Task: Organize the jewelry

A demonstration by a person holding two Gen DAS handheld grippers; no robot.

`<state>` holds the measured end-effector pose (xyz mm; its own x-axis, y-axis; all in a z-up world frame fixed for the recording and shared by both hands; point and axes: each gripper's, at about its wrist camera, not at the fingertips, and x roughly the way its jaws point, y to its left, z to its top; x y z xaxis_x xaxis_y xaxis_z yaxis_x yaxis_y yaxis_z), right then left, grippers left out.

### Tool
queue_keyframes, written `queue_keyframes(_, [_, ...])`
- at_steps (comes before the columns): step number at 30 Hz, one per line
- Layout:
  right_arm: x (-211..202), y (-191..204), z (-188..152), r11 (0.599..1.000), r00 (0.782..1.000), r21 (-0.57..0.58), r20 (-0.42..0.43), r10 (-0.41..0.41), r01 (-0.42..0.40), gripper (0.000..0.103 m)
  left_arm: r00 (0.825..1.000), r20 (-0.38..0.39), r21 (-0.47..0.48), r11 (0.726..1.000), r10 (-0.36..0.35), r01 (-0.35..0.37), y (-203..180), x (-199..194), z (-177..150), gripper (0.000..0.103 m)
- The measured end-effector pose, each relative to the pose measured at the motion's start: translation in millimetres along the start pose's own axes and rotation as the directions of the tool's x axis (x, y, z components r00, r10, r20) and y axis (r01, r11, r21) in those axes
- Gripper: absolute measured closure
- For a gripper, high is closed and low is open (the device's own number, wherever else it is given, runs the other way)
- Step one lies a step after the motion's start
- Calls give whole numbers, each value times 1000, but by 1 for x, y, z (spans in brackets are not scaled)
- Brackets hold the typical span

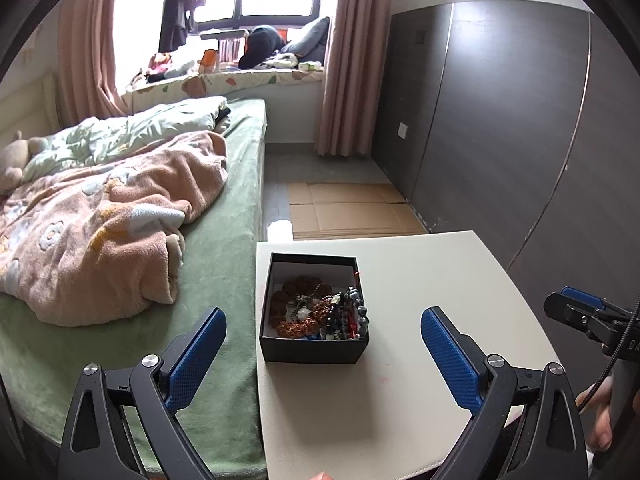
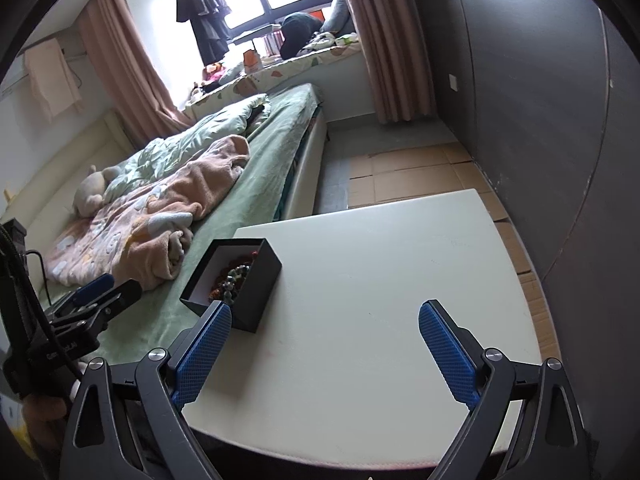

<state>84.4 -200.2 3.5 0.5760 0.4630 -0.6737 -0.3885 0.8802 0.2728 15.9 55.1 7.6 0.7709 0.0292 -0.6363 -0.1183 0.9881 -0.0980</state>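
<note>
A black open box (image 1: 316, 346) with white lining stands on the left part of a cream table (image 1: 420, 360). It holds a heap of jewelry (image 1: 320, 312): brown bead bracelets, dark beads, a red cord. My left gripper (image 1: 322, 322) hovers in front of the box, open, nothing between its blue pads. In the right wrist view the same box (image 2: 244, 280) sits at the table's left edge, just beyond my left fingertip. My right gripper (image 2: 324, 318) stands open over bare table (image 2: 380, 280), empty. Each gripper shows at the edge of the other's view.
A bed with a green sheet (image 1: 224, 240) and a pink blanket (image 1: 100, 232) runs along the table's left side. A dark wardrobe wall (image 1: 500, 120) stands to the right. Flattened cardboard (image 1: 348, 208) lies on the floor beyond the table. A hand (image 1: 600, 412) shows at lower right.
</note>
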Motion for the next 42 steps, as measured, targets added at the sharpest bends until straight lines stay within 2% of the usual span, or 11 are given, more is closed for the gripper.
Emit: queue_keyframes(42, [-13, -1, -6, 1000, 1000, 12, 28, -10, 9, 7, 1000, 0, 11, 1000, 0, 0, -6, -7, -3, 5])
